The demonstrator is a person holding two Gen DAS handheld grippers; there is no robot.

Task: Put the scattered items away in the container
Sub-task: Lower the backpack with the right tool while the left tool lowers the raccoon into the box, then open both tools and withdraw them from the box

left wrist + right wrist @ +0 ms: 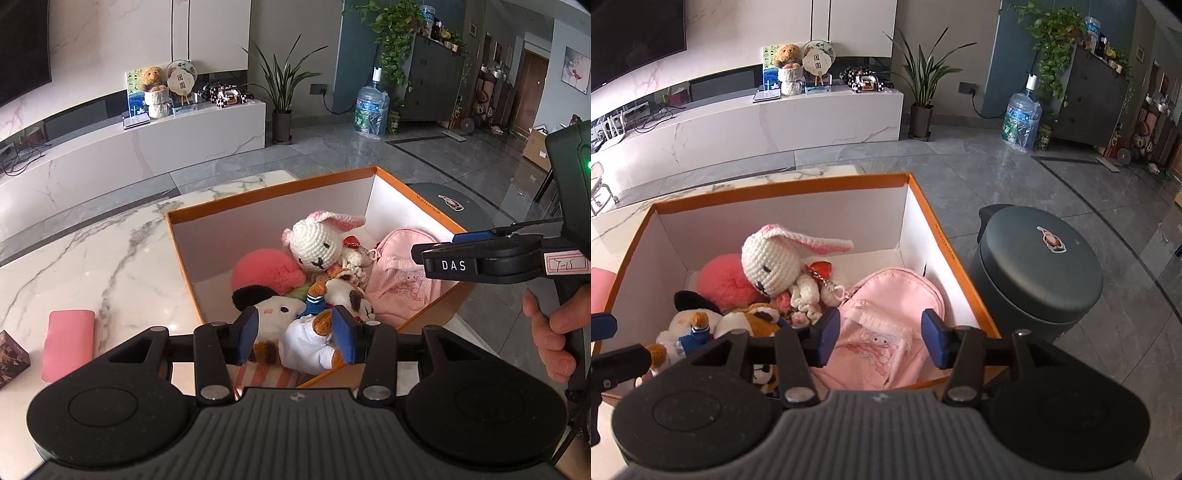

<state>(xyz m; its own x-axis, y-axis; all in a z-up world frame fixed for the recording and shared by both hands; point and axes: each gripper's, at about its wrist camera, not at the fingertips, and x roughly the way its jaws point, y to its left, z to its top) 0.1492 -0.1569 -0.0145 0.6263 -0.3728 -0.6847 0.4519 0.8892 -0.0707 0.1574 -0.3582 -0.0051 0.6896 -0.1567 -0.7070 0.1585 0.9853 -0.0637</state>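
The orange box stands on the marble table, near its far corner, and holds the soft items: a crocheted white rabbit lies against a pink plush ball, a pink mini backpack fills the right side, and a calico plush cat in white clothing lies at the near wall. The left gripper hangs over the near wall, jaws parted, the cat between the blue pads; contact cannot be confirmed. The right gripper hangs over the backpack, jaws wide, holding nothing. A pink case lies on the table left of the box. A dark bin stands on the floor beside the box
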